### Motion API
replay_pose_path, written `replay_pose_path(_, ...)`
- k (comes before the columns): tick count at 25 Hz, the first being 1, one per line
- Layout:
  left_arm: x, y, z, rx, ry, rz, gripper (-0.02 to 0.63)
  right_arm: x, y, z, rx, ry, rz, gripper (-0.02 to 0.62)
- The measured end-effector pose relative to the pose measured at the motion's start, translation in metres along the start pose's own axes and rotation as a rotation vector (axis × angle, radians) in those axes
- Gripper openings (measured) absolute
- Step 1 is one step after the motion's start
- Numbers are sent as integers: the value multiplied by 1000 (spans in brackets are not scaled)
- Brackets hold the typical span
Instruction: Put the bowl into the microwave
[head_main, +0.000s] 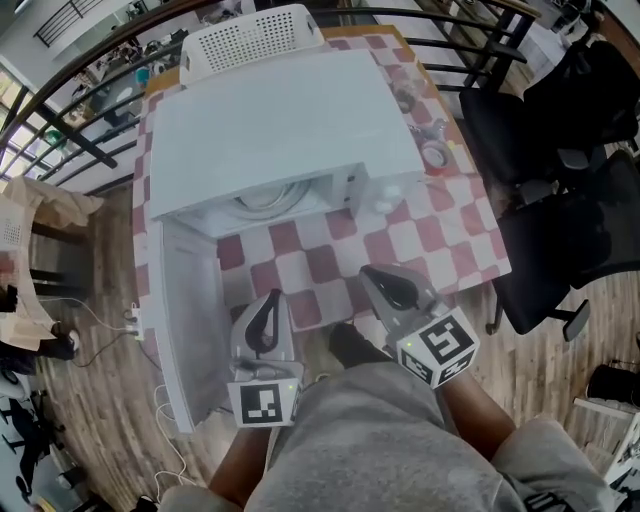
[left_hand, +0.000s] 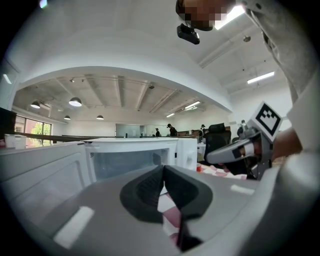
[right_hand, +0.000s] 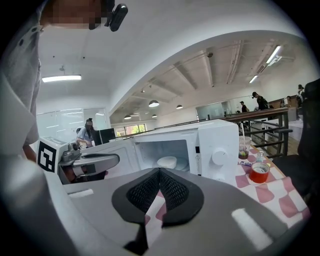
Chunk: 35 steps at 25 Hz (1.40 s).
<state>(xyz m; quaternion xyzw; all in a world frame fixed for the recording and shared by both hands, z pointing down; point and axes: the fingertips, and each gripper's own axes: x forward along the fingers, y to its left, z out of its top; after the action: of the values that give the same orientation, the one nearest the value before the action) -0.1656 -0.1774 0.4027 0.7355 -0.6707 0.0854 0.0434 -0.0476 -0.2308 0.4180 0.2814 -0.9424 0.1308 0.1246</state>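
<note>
A white bowl (right_hand: 167, 161) sits inside the open white microwave (head_main: 280, 130); in the head view only its rim (head_main: 265, 203) shows under the roof. The microwave door (head_main: 190, 320) hangs open toward the table's front left. My left gripper (head_main: 270, 298) hovers over the table's front edge beside the door, jaws shut and empty (left_hand: 163, 170). My right gripper (head_main: 375, 272) is a little to its right, in front of the oven's control panel, also shut with nothing held (right_hand: 159, 172). Both stand apart from the bowl.
The microwave stands on a red-and-white checkered table (head_main: 440, 230). A white basket (head_main: 255, 38) stands behind the oven. A red tape roll (right_hand: 259, 172) and a plastic cup (right_hand: 244, 147) lie to its right. Black office chairs (head_main: 570, 200) crowd the table's right side.
</note>
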Motion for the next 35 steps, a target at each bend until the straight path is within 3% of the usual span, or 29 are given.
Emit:
replay_pose_path(19,-193,-44,-19,-63,-32,-38,11,-116,150,-60,-37,10,0,-2)
replay_pose_path(35,-248,-63,-22,-85,-58,-38,11,-169,173,-69,-73,7,-41,-2)
